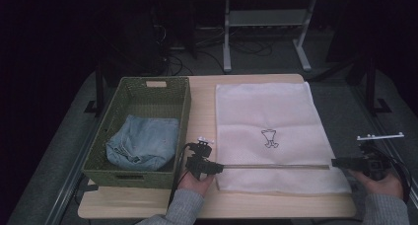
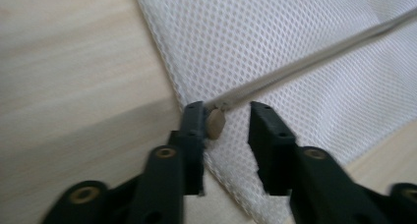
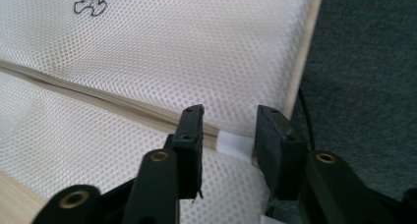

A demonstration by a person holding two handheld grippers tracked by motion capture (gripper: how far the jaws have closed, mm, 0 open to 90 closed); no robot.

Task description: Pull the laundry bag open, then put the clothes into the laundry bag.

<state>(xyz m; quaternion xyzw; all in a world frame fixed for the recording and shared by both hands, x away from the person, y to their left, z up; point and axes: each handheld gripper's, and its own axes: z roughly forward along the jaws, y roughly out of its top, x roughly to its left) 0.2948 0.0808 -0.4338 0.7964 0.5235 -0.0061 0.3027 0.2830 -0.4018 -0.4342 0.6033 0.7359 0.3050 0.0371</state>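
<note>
Left gripper [image 2: 226, 117]: jaws parted around zipper pull [image 2: 215, 124], one jaw touching it. Right gripper [image 3: 228, 121]: jaws parted astride mesh bag [image 3: 196, 52] zipper end.

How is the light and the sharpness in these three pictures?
High view: dim, room behind nearly black, mesh bag brightest. Left gripper view: bright, soft blur on the zipper pull, a shadow on the table. Right gripper view: mesh sharp, jaws slightly soft.

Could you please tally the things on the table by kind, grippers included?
White mesh laundry bag: 1
Green woven basket: 1
Blue denim garment in the basket: 1
Grippers, left gripper and right gripper: 2
Total: 5
</note>
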